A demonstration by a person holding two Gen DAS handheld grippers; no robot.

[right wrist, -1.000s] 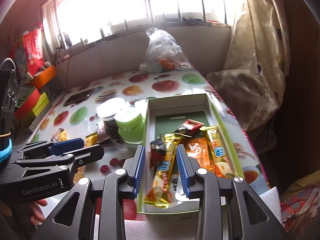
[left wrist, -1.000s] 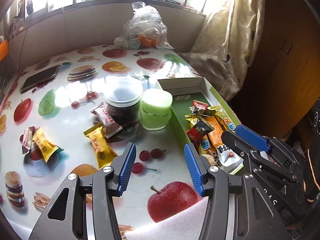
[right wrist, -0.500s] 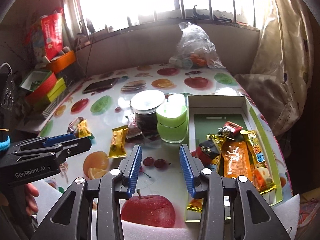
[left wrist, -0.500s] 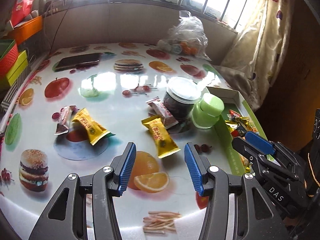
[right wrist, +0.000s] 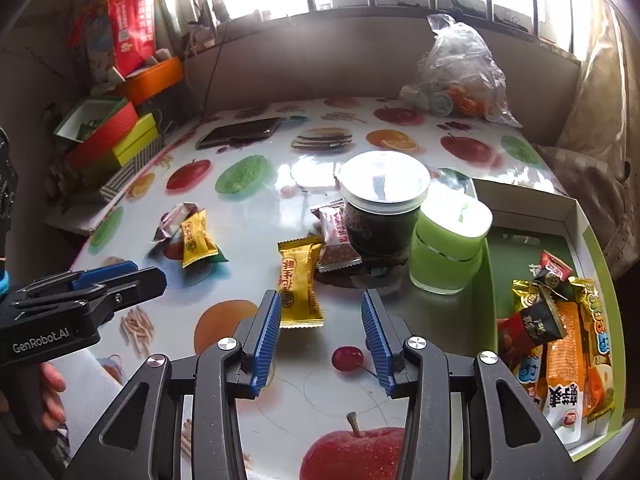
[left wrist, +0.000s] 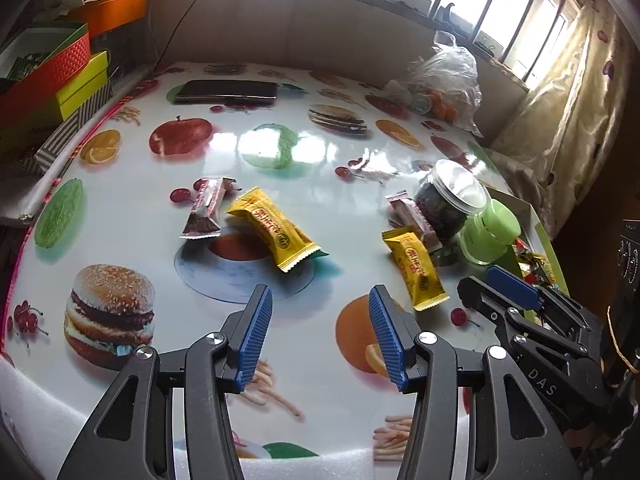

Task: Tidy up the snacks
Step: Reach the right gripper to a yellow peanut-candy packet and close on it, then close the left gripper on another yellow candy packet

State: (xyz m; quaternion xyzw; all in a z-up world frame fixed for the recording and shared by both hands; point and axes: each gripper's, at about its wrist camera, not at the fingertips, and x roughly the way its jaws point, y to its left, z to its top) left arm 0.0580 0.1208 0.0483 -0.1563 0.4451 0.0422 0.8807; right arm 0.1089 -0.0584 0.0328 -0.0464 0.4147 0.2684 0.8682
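Loose snacks lie on the fruit-print table. In the left wrist view, a yellow pack (left wrist: 276, 234) and a brown-pink pack (left wrist: 206, 208) lie ahead of my left gripper (left wrist: 319, 290), which is open and empty above the table. A second yellow pack (right wrist: 298, 288) and a pink pack (right wrist: 338, 240) lie just ahead of my right gripper (right wrist: 320, 298). Its jaws are opening, and the yellow pack's near end shows beside the left finger, not pressed. The green box (right wrist: 600, 248) at the right holds several snacks.
A dark-filled jar (right wrist: 384, 208) and a green tub (right wrist: 450, 244) stand beside the box. A phone (left wrist: 226, 91) and a plastic bag (right wrist: 460, 68) lie at the back. Coloured boxes (right wrist: 112, 132) are stacked off the left edge. A hand (right wrist: 52, 396) holds the left gripper (right wrist: 80, 280).
Both grippers have swung left, away from the green box and over the loose snacks on the table. The right jaws have widened; the gold pack once between them stays in the box.
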